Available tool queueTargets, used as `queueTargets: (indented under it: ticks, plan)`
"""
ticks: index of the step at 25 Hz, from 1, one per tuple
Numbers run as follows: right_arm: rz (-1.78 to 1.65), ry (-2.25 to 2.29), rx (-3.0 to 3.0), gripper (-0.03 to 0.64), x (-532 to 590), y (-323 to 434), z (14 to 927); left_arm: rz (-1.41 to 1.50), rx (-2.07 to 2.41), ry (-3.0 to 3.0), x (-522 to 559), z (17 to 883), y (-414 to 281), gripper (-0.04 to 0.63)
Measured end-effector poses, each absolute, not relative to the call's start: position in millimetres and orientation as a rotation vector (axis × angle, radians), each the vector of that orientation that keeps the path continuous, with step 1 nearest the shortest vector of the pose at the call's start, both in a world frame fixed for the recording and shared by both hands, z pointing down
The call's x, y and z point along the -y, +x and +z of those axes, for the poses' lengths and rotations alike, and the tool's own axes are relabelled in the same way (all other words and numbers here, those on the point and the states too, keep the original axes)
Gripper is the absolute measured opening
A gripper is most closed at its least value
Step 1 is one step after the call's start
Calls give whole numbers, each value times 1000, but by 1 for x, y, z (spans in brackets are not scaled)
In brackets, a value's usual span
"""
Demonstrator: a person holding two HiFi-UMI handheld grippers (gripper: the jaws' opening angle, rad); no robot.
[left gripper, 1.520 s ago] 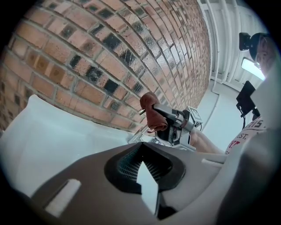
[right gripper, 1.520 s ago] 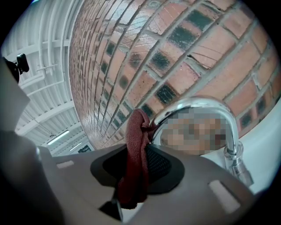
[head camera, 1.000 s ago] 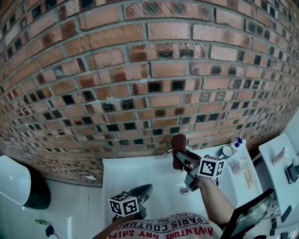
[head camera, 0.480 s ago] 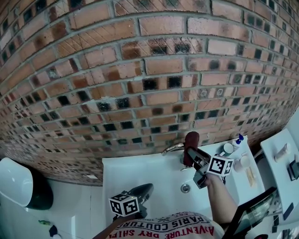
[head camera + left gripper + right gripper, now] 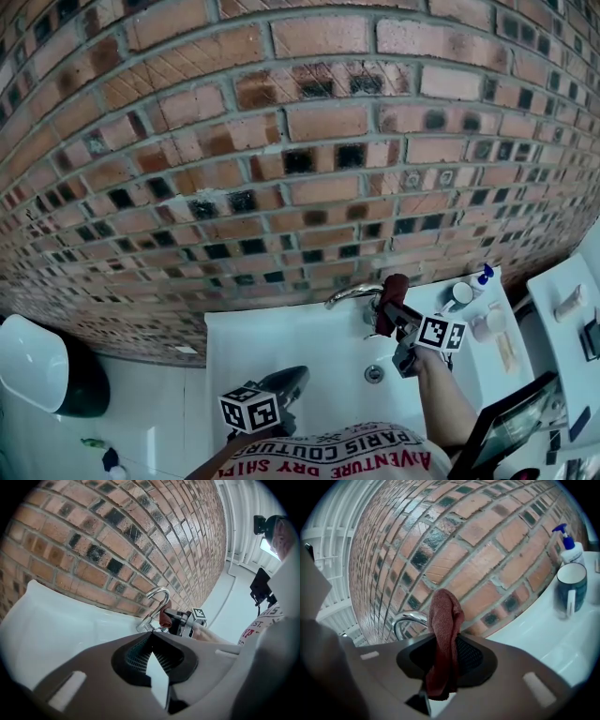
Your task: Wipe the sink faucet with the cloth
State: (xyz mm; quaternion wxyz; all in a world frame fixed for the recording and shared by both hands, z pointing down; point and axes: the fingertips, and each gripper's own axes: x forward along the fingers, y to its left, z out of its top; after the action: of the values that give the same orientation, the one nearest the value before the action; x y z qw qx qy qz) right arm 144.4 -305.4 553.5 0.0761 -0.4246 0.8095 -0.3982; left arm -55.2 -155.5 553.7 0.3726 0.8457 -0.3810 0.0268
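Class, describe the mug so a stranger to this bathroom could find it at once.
Start at the white sink under the brick wall. On its ledge, right of the faucet, stands the mug. It is dark teal with a white handle, unlike the white pump bottle beside it.

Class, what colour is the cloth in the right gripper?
Cloth: dark red, clearest in the right gripper view.

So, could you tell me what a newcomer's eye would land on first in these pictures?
The brick wall fills most of the head view. Below it, the right tool holds a dark red cloth next to the chrome faucet at the back of the white sink.
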Motion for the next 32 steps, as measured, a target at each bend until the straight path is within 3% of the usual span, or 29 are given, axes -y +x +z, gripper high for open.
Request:
queueTargets:
  ticks: [13, 24, 32]
  plan:
    - [-1333, -1326, -2387, 98, 312, 141, 596, 75, 989, 2169, 161, 556, -55, 5]
    - [-1302, -1282, -2369, 100, 279, 141, 568, 53, 971, 2209, 150, 540, -50, 5]
    - [-1338, -1084, -2457, 100, 240, 95, 547, 36, 971, 2236, 141, 530, -50, 5]
